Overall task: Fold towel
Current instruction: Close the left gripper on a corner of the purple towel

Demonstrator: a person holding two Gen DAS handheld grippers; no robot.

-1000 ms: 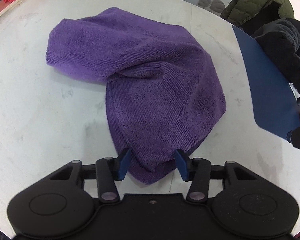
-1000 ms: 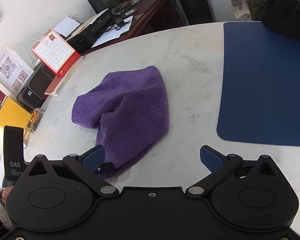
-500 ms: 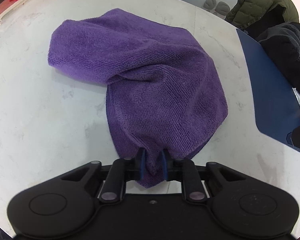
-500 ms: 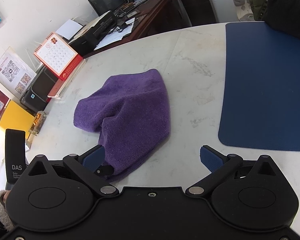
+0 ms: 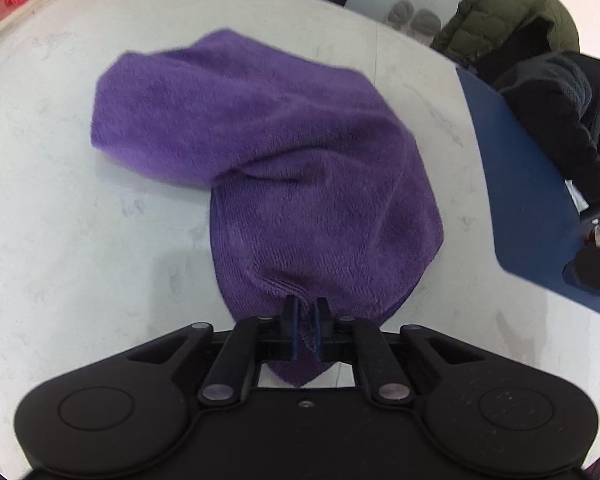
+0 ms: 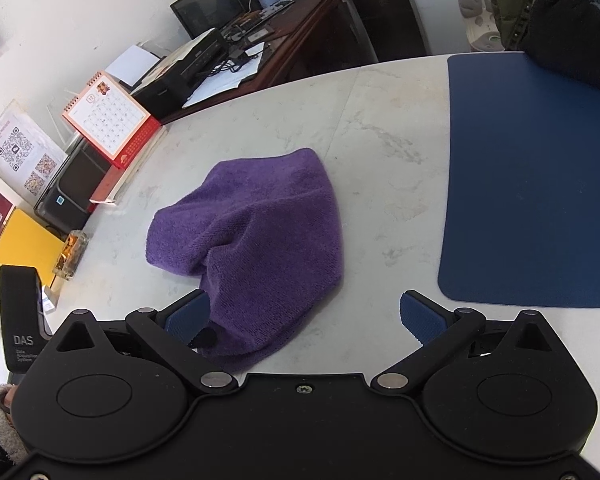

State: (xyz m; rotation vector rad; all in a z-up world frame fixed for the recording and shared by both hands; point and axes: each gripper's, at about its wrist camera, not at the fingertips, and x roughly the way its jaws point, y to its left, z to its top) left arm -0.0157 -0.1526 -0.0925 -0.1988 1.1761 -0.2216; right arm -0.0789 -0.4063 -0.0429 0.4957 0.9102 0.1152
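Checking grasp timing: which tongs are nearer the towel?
Left. The left tongs are shut on the near corner of the towel. The right tongs are open, hanging beside that corner, not gripping it.

An office is indicated: a desk (image 6: 300, 12) with monitor (image 6: 210, 10), a printer (image 6: 196, 60) and calendar (image 6: 108, 116) are seen.

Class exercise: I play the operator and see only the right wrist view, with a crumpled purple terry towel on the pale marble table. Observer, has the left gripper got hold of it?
Observer: Yes, the left gripper is shut on the near corner of the purple terry towel.
Operator: And my own gripper?
Observer: The right gripper is open, empty.
Operator: What sits right of the towel in the left view?
Observer: A dark blue flat mat on the pale marble table.
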